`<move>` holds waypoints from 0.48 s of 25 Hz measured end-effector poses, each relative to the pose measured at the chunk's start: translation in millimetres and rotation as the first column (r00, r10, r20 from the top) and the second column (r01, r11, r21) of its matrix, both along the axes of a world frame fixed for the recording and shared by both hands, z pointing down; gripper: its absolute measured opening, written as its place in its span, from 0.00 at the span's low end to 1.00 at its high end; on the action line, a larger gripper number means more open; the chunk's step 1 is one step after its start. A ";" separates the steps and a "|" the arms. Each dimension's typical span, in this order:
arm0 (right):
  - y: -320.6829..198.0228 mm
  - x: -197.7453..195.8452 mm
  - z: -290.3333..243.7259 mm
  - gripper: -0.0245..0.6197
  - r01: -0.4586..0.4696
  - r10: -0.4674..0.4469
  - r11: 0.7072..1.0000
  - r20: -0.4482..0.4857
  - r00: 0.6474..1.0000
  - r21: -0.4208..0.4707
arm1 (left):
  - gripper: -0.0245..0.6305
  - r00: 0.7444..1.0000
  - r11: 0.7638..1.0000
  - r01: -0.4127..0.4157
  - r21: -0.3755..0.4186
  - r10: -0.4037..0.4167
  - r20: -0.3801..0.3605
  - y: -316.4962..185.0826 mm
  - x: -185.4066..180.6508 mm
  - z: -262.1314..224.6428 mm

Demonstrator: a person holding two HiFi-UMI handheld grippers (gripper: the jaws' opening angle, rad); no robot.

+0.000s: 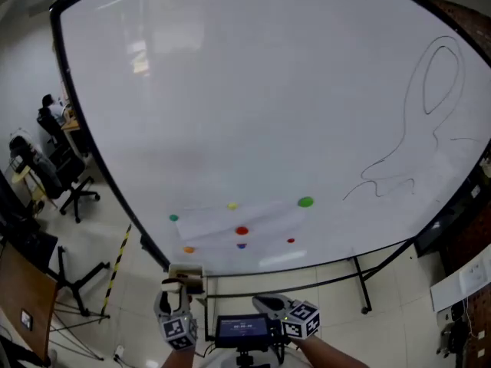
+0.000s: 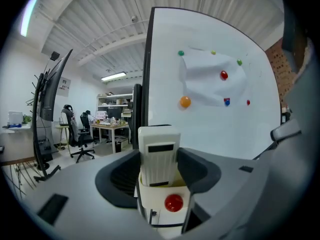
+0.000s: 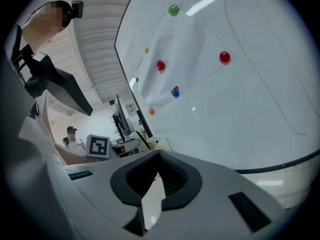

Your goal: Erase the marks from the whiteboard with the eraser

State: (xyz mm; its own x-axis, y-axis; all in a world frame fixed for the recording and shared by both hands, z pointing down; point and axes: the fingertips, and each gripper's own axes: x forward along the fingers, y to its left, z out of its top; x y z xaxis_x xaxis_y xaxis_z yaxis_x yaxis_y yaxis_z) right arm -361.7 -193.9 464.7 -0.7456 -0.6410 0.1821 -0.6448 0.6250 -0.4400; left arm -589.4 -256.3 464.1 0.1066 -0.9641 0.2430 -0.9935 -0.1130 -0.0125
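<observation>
Currently L gripper [image 2: 159, 165] was clamped on the eraser [image 2: 159, 154] below the whiteboard [image 1: 253, 106] edge, R gripper [image 3: 159, 158] jaws together and empty; marks [image 1: 434, 133] sat far right, so prob. best to carry eraser up-right, press it flat, use overlapping strokes.

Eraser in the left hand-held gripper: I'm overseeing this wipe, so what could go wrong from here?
The marker lines sit far right in the head view, while the eraser in the left hand-held gripper is low and left. A sweep across could catch the paper sheet and knock off its magnets. The eraser also stands tall out of the jaws, so pressing might tilt it.
</observation>
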 end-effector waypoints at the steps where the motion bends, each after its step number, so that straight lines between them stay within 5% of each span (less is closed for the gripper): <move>1: 3.7 3.1 1.4 0.07 -0.013 0.013 1.000 0.002 1.000 -0.007 | 0.41 1.000 0.999 -0.024 0.024 0.024 0.000 -0.1 2.8 -13.3; 6: 24.0 21.9 -3.1 0.07 -0.079 0.079 0.997 0.014 0.997 -0.010 | 0.42 0.982 0.973 -0.180 0.147 0.186 -0.022 8.8 24.5 -69.5; 12: 21.6 48.3 -12.9 0.07 -0.185 0.184 0.981 0.021 0.983 0.060 | 0.42 0.903 0.880 -0.408 0.243 0.428 -0.032 16.9 72.5 -85.8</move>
State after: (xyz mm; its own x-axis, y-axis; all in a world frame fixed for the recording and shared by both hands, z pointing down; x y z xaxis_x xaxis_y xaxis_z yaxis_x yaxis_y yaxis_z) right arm -313.4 -172.3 451.8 -0.6155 -0.7778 0.1273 -0.7453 0.5218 -0.4150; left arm -516.9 -239.4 378.3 0.5222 -0.8528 -0.0018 -0.8528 -0.5222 -0.0076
